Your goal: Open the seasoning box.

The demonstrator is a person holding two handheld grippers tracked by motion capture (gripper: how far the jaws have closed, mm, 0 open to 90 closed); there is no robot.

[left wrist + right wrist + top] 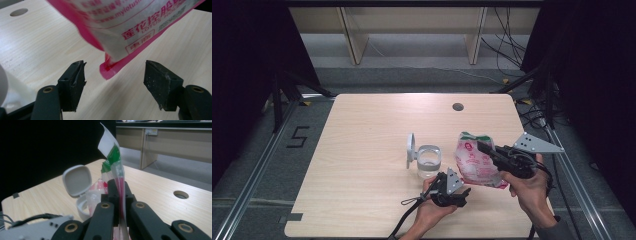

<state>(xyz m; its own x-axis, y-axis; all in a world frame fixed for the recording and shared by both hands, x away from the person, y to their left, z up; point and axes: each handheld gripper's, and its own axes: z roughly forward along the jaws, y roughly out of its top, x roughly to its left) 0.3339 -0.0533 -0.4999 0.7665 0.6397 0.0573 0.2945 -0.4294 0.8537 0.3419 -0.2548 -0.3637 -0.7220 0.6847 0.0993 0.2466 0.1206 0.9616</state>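
Pink-and-white printed pouch (474, 161), green at its top, clamped upright in the right gripper (120, 195) above the wooden table (362, 150), beside an open-lidded clear jar (428, 161); left gripper (115, 75) jaws apart beneath its lower corner, not touching.
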